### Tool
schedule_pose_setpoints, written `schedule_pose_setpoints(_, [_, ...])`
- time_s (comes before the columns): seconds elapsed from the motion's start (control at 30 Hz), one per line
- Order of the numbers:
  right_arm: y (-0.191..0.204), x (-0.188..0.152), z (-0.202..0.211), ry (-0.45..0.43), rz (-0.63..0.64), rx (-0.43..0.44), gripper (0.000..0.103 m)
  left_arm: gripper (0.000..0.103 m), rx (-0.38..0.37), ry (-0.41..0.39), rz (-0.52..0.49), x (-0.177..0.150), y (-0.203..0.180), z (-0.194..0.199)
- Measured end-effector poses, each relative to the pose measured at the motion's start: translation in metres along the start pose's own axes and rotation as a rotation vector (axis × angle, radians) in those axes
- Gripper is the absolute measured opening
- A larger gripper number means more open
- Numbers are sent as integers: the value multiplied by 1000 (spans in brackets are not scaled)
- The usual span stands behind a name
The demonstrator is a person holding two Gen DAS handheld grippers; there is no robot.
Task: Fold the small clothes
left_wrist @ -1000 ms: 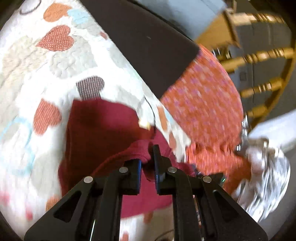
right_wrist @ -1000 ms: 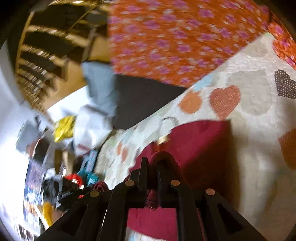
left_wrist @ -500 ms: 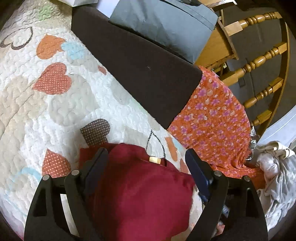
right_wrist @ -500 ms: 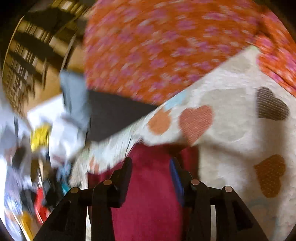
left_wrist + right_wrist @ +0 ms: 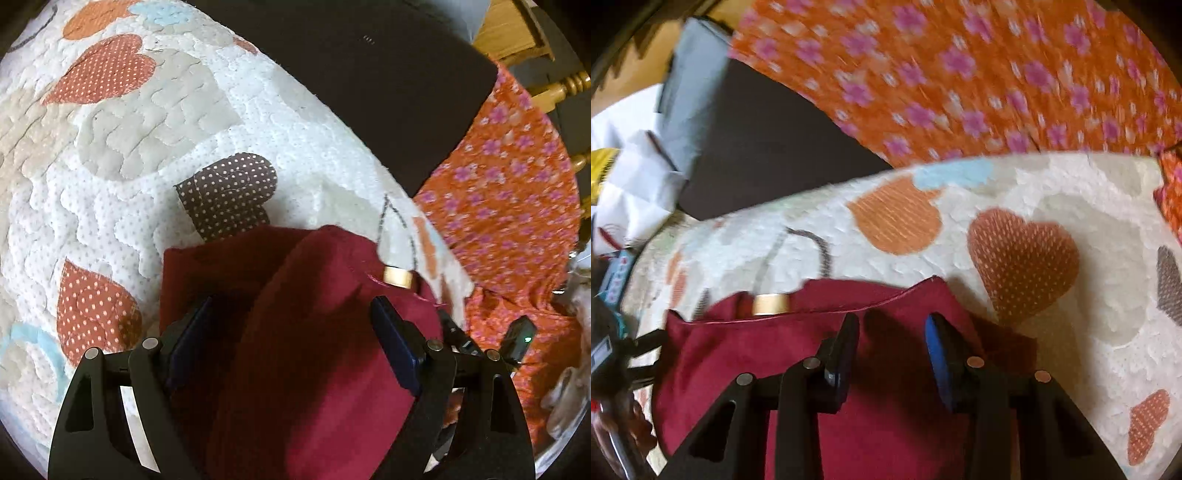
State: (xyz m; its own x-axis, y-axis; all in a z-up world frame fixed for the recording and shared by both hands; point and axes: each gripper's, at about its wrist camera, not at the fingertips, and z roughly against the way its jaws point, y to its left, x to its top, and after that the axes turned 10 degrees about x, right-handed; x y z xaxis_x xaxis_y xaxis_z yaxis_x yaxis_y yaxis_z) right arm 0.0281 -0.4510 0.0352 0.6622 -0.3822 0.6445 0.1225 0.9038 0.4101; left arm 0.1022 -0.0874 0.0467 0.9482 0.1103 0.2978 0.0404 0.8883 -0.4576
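A small dark red garment with a tan label lies folded on the heart-patterned quilt. My left gripper is open above it, jaws wide apart, holding nothing. In the right wrist view the same garment lies flat with its tan label at the far left edge. My right gripper is open over the garment's far edge, empty. Part of the garment is hidden under both grippers.
An orange floral cloth lies beside the quilt. A dark brown flat panel lies beyond it, with a grey cushion. Wooden chair spindles stand at the right. White crumpled fabric lies at the left.
Both grippers were shut on the red garment a second ago. They have opened and let it go; it now lies folded on the quilt. Both grippers have moved closer over it.
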Motion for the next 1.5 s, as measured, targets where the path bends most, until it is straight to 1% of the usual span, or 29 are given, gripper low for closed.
schedule_pose_setpoints(0.1, [5, -3, -2, -2, 49, -33, 32, 85, 89, -47, -85, -5, -10, 1])
schedule_pose_setpoints(0.23, [13, -5, 8, 2, 70, -46, 33, 85, 159, -93, -150, -12, -20, 8])
schedule_pose_setpoints(0.37, [23, -19, 37, -21, 84, -30, 33, 85, 202, -154, -173, -19, -24, 20])
schedule_pose_setpoints(0.43, [29, -27, 47, -19, 105, -26, 33, 85, 217, -171, -190, -22, -28, 23])
schedule_pose_setpoints(0.57, [38, -41, 56, -7, 121, -27, 33, 85, 243, -208, -236, -30, -39, 31])
schedule_pose_setpoints(0.67, [40, -46, 54, -2, 121, -38, 33, 85, 252, -228, -261, -35, -45, 36])
schedule_pose_setpoints(0.8, [37, -47, 43, 9, 105, -65, 33, 85, 274, -223, -288, -38, -49, 30])
schedule_pose_setpoints(0.93, [32, -45, 31, 21, 116, -103, 33, 85, 307, -178, -301, -39, -46, 11])
schedule_pose_setpoints(1.03, [30, -42, 26, 17, 126, -123, 33, 85, 318, -164, -309, -42, -45, 3])
schedule_pose_setpoints(1.5, [28, -43, 21, -2, 129, -124, 35, 85, 330, -172, -320, -46, -44, -3])
